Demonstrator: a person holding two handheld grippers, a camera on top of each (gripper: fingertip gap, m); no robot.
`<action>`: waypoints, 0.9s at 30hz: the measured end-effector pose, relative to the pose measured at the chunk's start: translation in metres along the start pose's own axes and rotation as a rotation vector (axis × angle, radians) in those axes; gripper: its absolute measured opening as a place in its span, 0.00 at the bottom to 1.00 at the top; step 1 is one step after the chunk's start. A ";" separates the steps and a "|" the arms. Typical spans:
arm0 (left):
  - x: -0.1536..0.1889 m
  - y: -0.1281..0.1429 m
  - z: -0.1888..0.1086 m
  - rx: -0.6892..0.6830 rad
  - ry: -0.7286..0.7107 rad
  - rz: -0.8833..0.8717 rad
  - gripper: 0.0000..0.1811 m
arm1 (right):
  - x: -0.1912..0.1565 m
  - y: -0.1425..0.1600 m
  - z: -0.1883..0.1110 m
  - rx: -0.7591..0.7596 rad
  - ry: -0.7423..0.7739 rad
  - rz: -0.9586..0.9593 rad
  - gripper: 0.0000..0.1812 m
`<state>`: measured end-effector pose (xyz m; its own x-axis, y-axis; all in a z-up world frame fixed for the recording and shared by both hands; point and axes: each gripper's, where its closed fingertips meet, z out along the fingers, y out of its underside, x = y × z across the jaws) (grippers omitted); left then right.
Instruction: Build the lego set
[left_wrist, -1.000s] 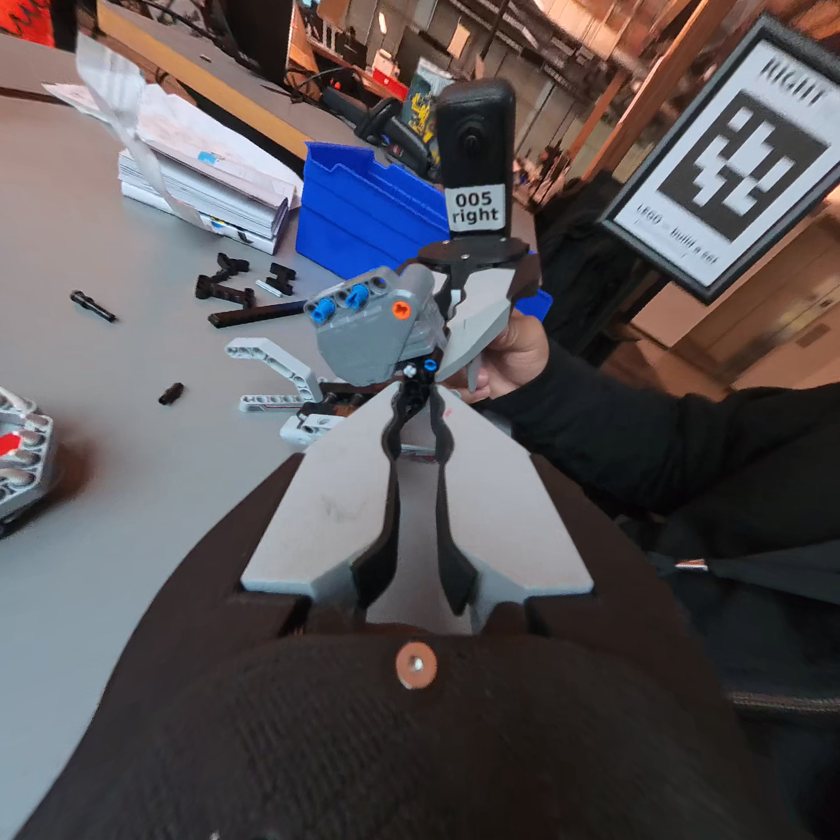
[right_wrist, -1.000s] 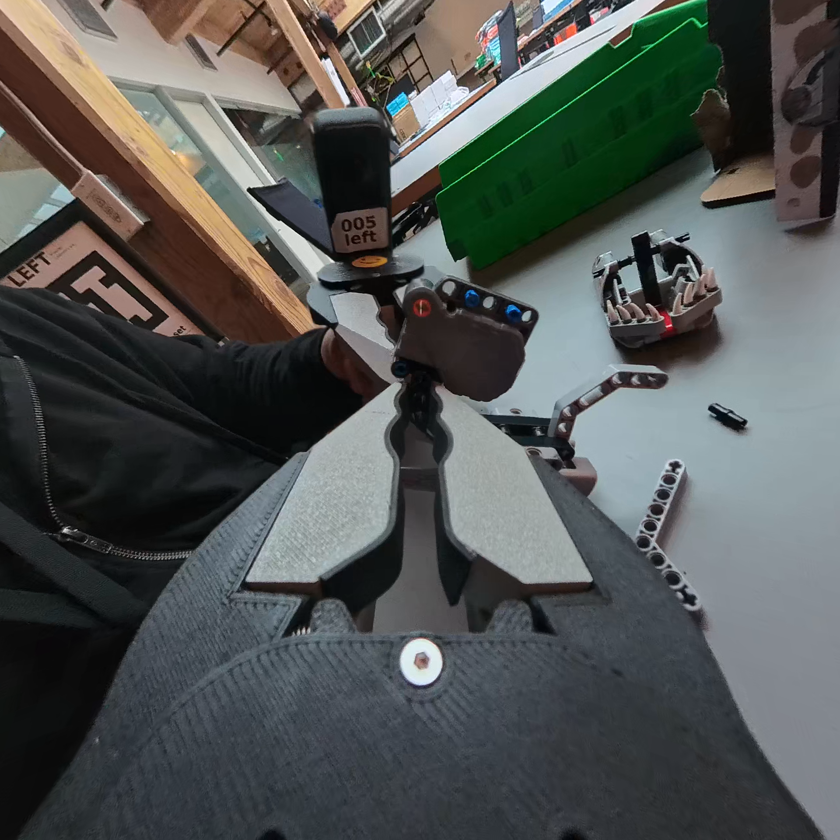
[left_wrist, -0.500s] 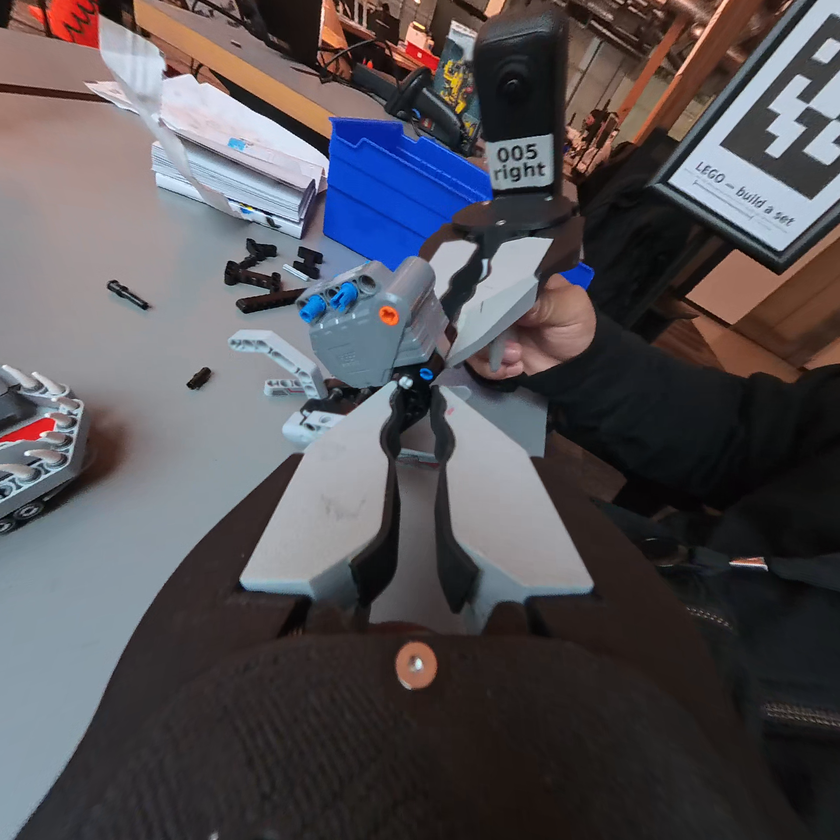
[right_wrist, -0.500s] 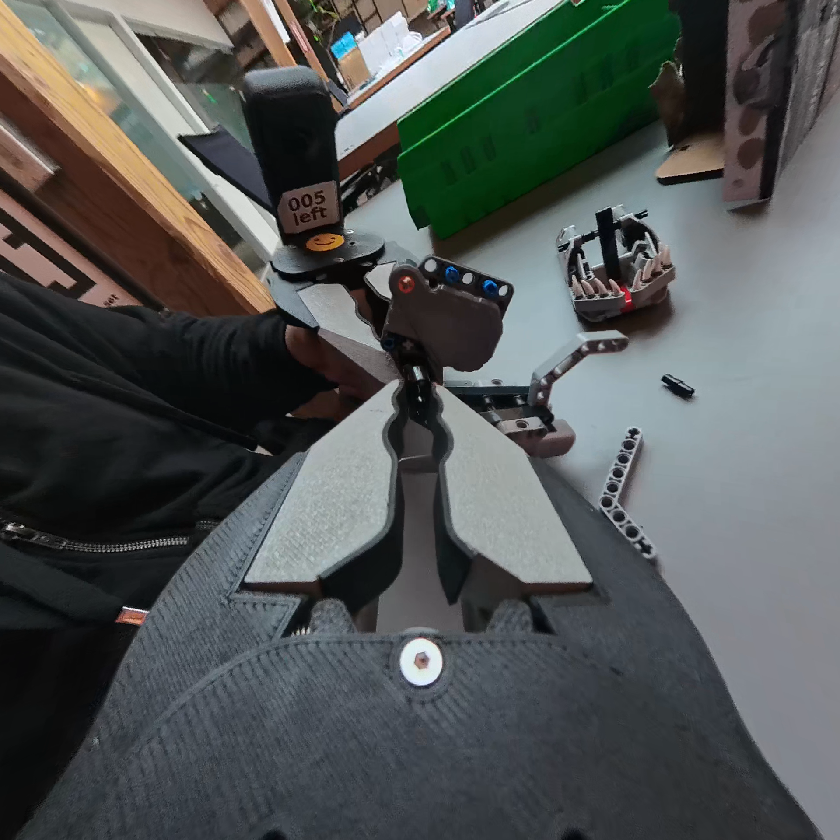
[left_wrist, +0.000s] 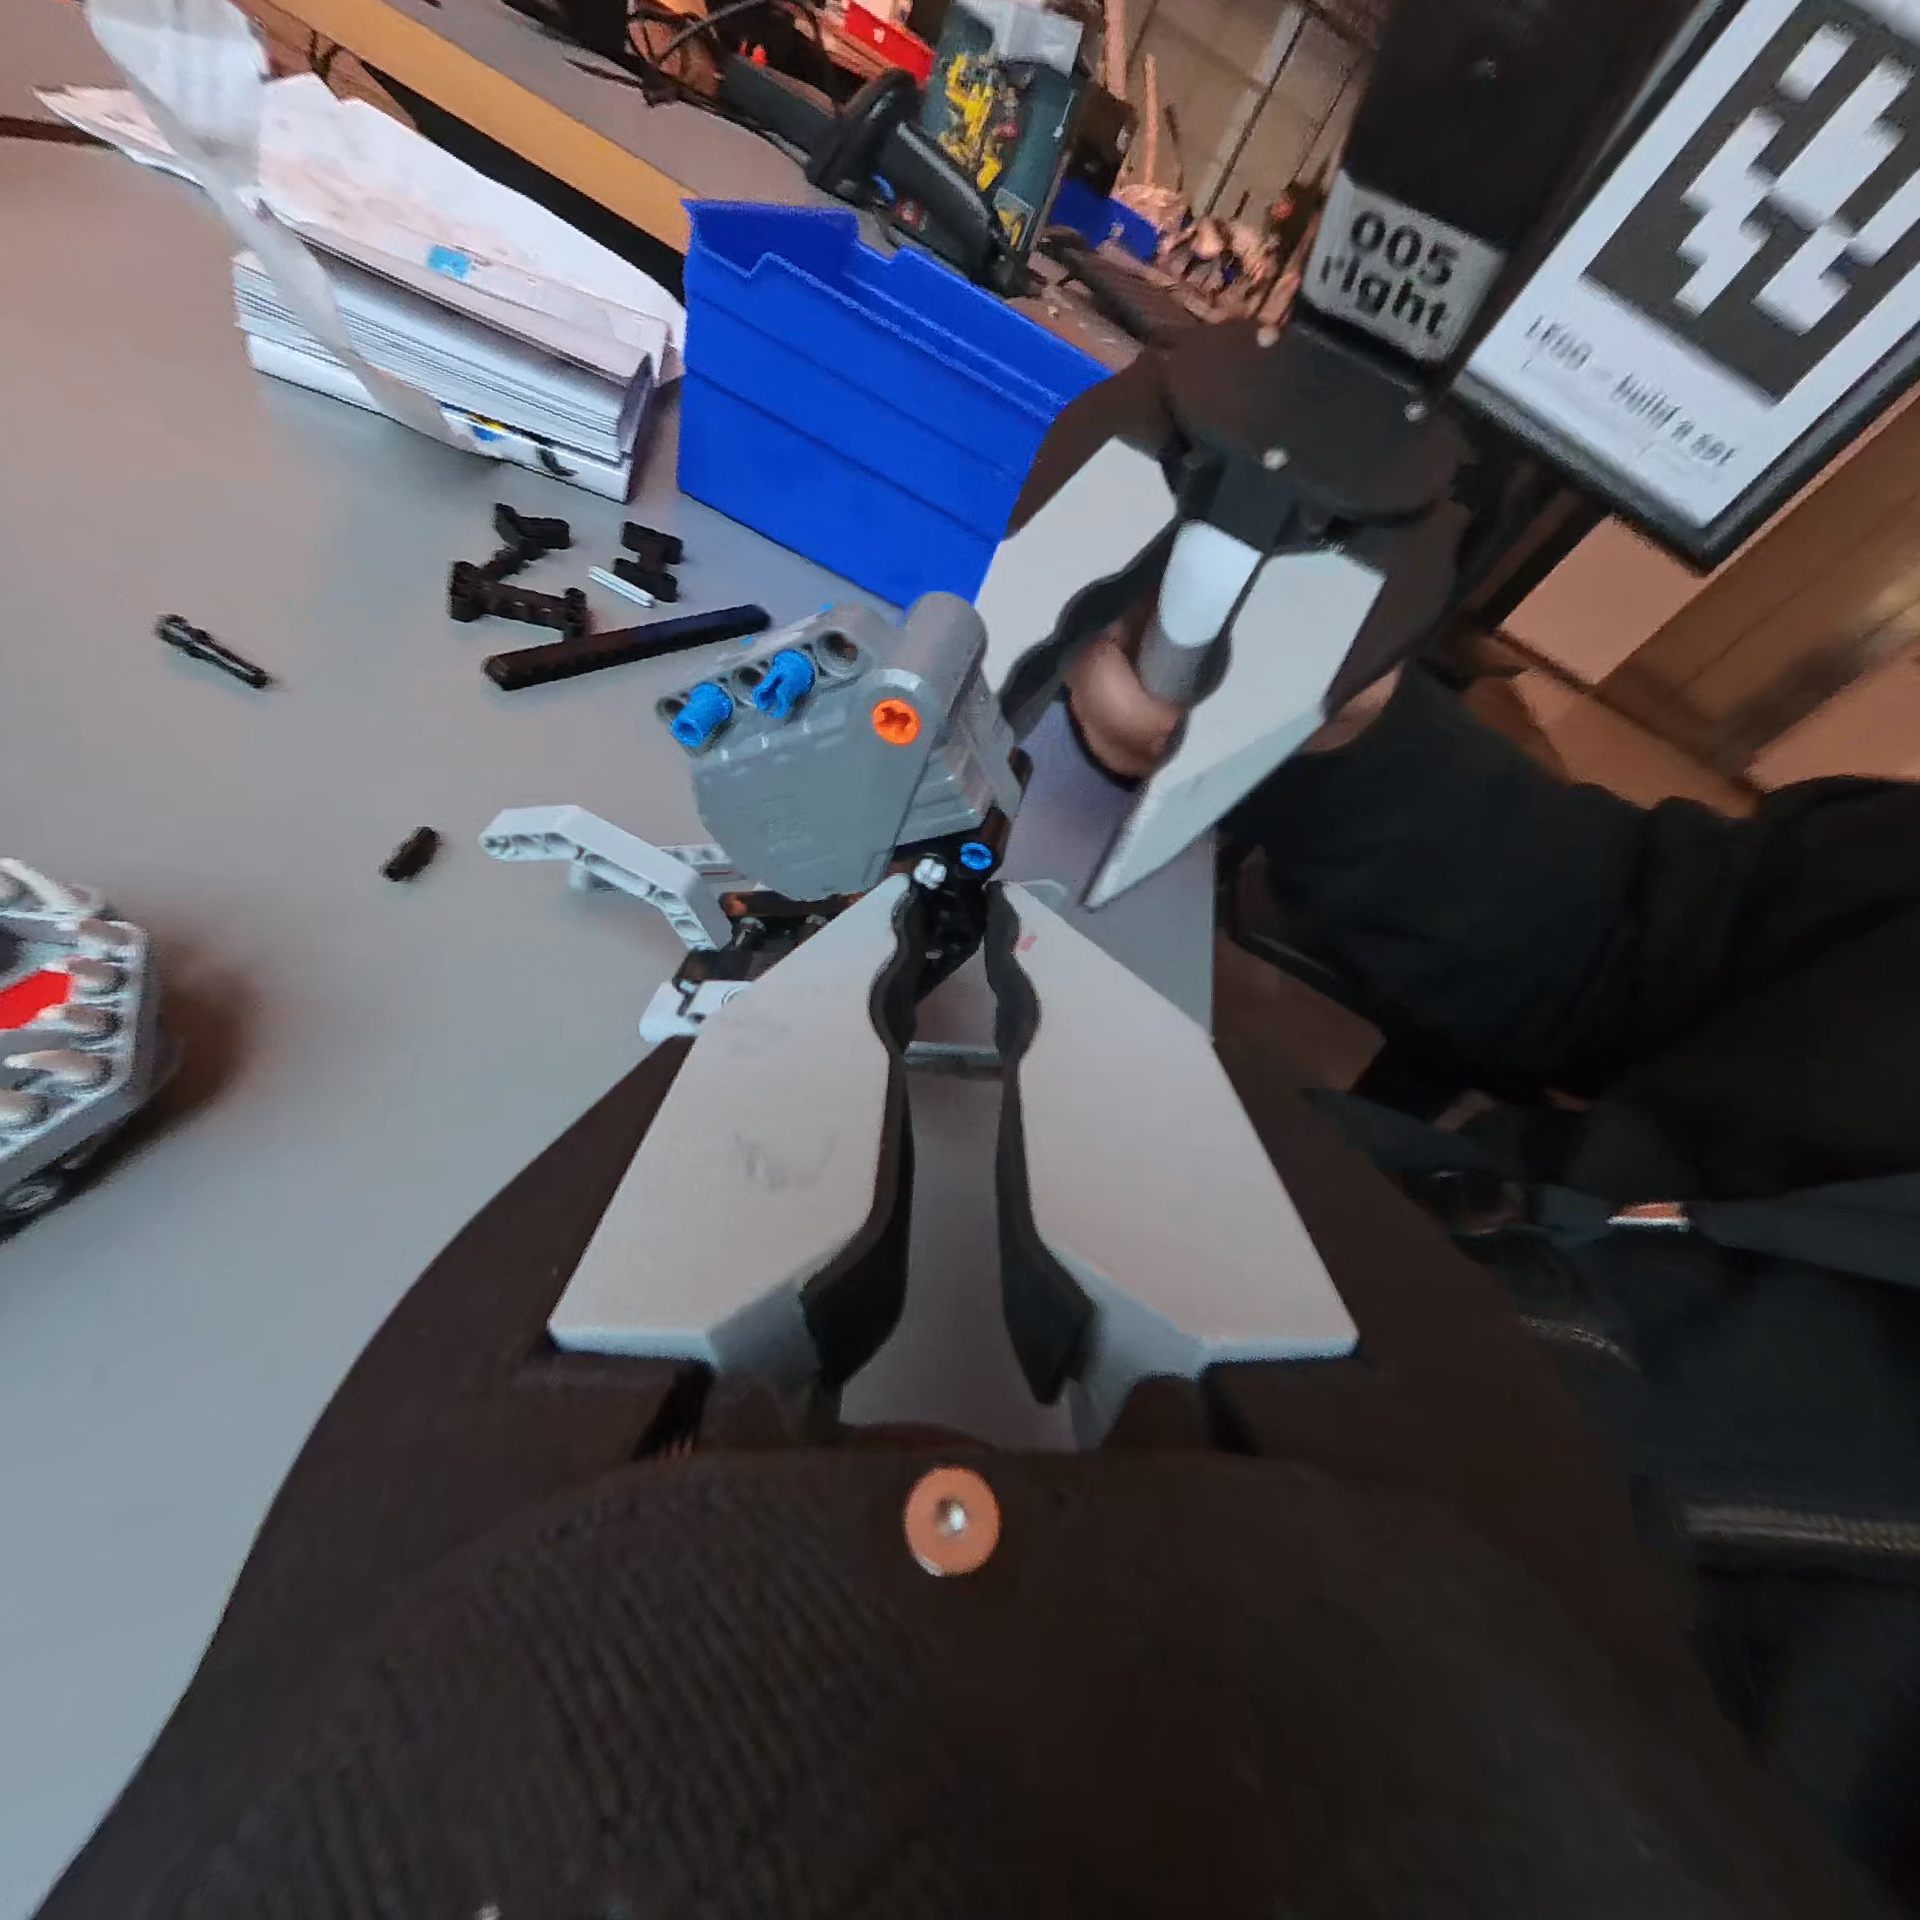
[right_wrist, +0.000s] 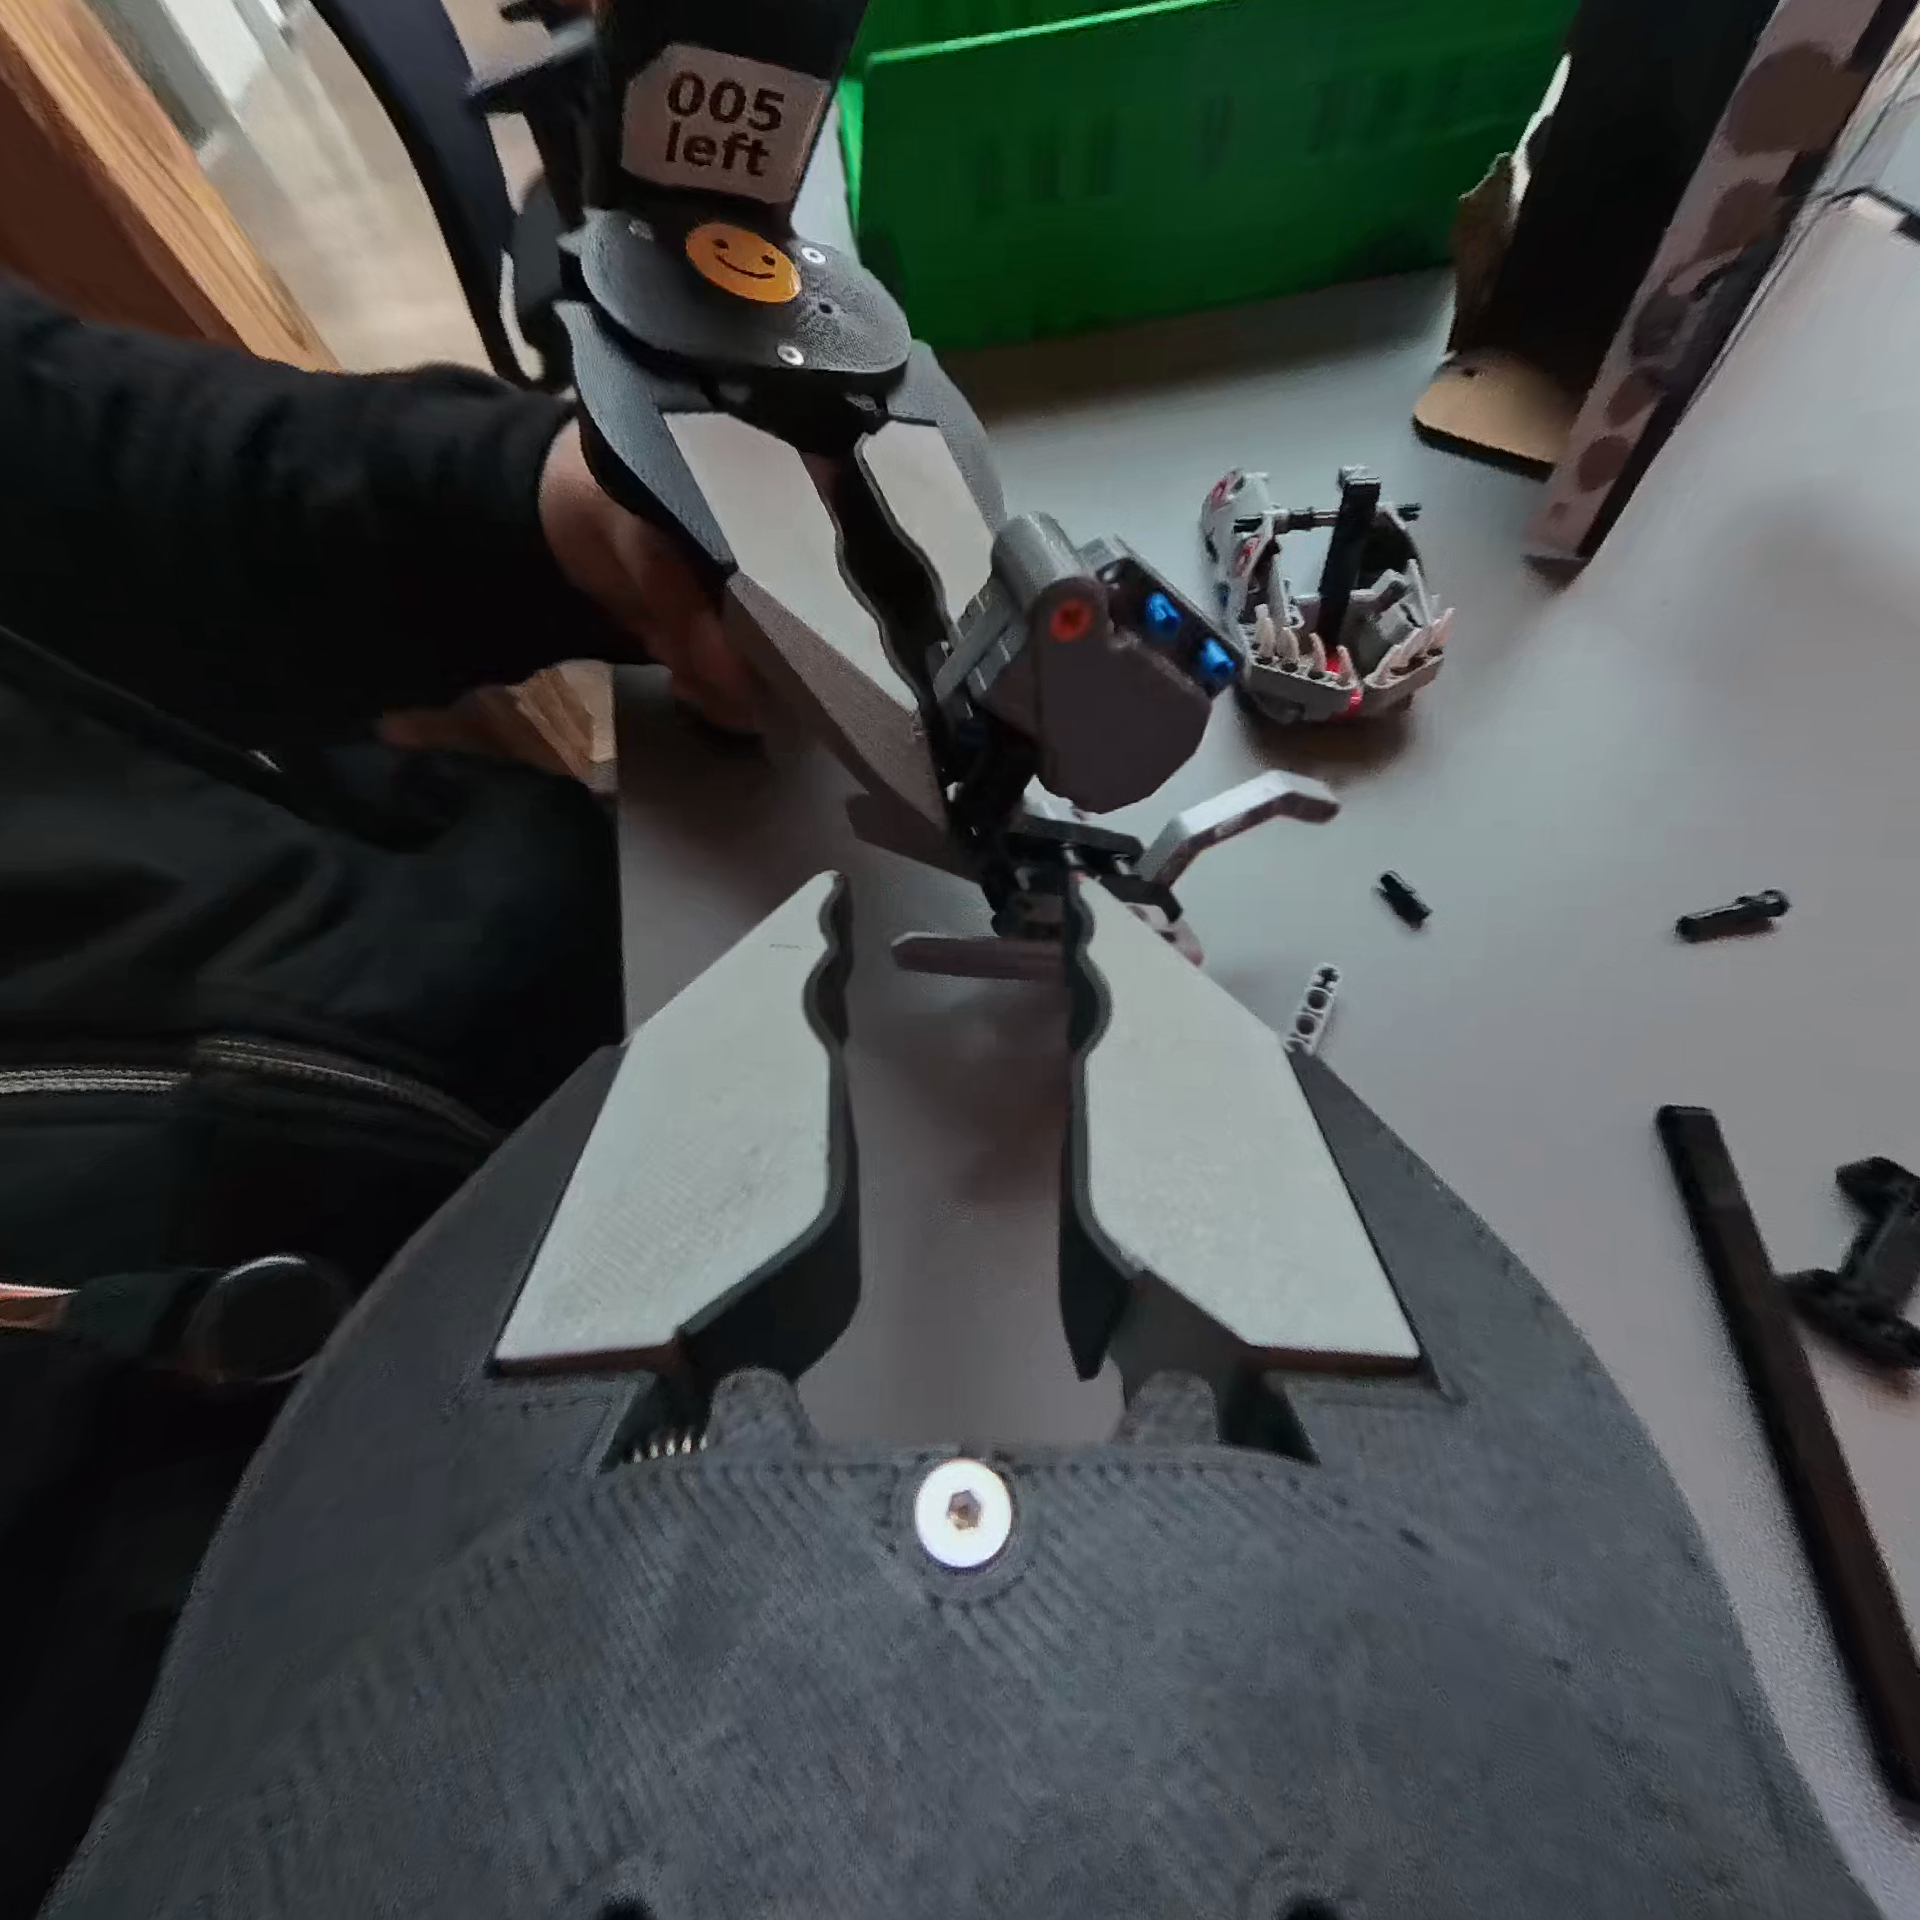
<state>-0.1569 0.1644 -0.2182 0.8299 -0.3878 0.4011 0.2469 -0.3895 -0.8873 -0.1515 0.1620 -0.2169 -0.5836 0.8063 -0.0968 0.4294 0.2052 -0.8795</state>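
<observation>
My left gripper (left_wrist: 951, 899) is shut on the black base of a lego assembly, just under its grey motor block (left_wrist: 821, 769), which carries two blue pins and an orange hub. In the right wrist view the left gripper (right_wrist: 956, 790) holds this motor block (right_wrist: 1091, 696) tilted above the grey table (right_wrist: 1558, 1039). A light grey bent beam (left_wrist: 613, 862) juts out below it and also shows in the right wrist view (right_wrist: 1236, 821). My right gripper (right_wrist: 951, 904) is open and empty, just in front of the assembly's black base. It shows in the left wrist view (left_wrist: 1081, 790), held apart from the motor.
A toothed grey-and-red lego piece (left_wrist: 52, 1029) lies at the left and also shows in the right wrist view (right_wrist: 1330, 613). Loose black parts (left_wrist: 540, 582), a long black beam (right_wrist: 1787, 1403) and black pins (right_wrist: 1730, 916) lie around. A blue bin (left_wrist: 852, 405), stacked booklets (left_wrist: 436, 343) and a green bin (right_wrist: 1195, 156) stand behind. Left and right tips are no more than a few centimetres apart. The toothed grey-and-red lego piece (left_wrist: 52, 1029) lies around 12 cm away from my left fingertips. The right camera catches it too, in the right wrist view (right_wrist: 1290, 655).
My right gripper has opened, let go of the assembly's black base and drawn back. My left gripper keeps its hold, and the motor block now tilts more.
</observation>
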 end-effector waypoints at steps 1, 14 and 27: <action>-0.001 0.002 -0.001 -0.030 -0.017 0.044 0.04 | -0.002 -0.002 0.000 0.017 -0.024 0.023 0.23; 0.018 0.017 0.004 -0.210 -0.093 0.288 0.04 | -0.007 -0.019 0.017 0.254 -0.348 0.369 0.30; 0.039 0.012 0.006 -0.121 0.087 0.140 0.04 | -0.021 -0.040 0.007 0.393 -0.663 0.521 0.32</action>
<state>-0.1183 0.1498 -0.2150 0.8043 -0.5140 0.2981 0.0656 -0.4218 -0.9043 -0.1612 0.1326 -0.1825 -0.7091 0.2373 -0.6640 0.5544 -0.3941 -0.7330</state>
